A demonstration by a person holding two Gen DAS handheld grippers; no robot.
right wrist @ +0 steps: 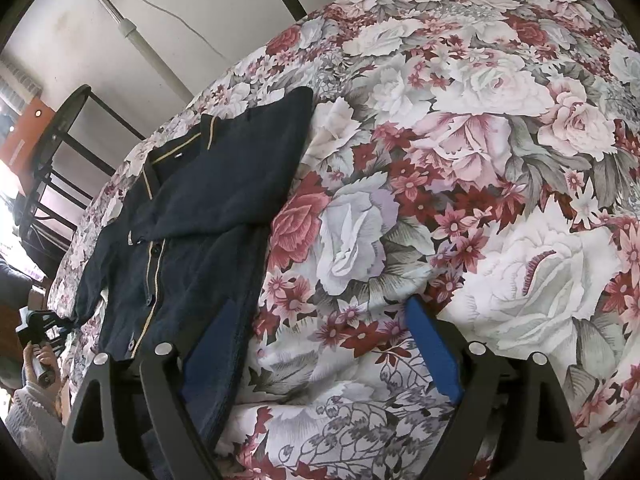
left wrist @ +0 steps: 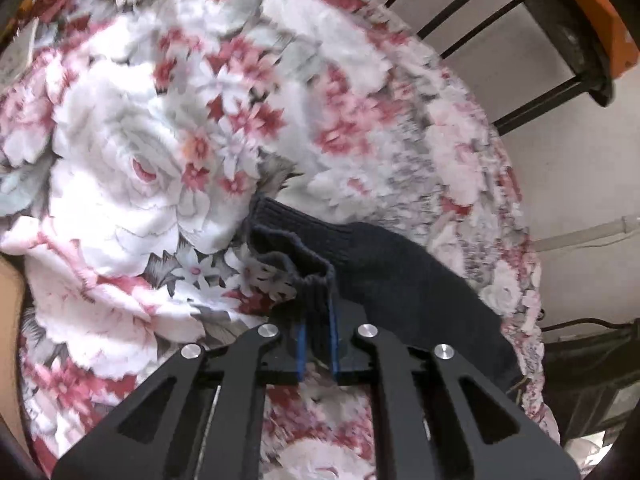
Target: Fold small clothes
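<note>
A small dark navy shirt (right wrist: 192,216) with thin yellow trim and buttons lies on a floral bedspread (right wrist: 460,160); one side is folded over its front. My left gripper (left wrist: 319,312) is shut on the ribbed cuff of the shirt's sleeve (left wrist: 304,280), which is lifted a little off the bedspread (left wrist: 140,160). The left gripper also shows in the right wrist view (right wrist: 38,326) at the far left, held by a hand at the sleeve end. My right gripper (right wrist: 320,316) is open and empty; its left finger lies over the shirt's near edge.
A black metal frame with bars (left wrist: 500,12) and an orange panel (left wrist: 592,8) stands beyond the bed edge. A white pipe and cable (right wrist: 140,36) run along the wall. The bedspread stretches wide to the right of the shirt.
</note>
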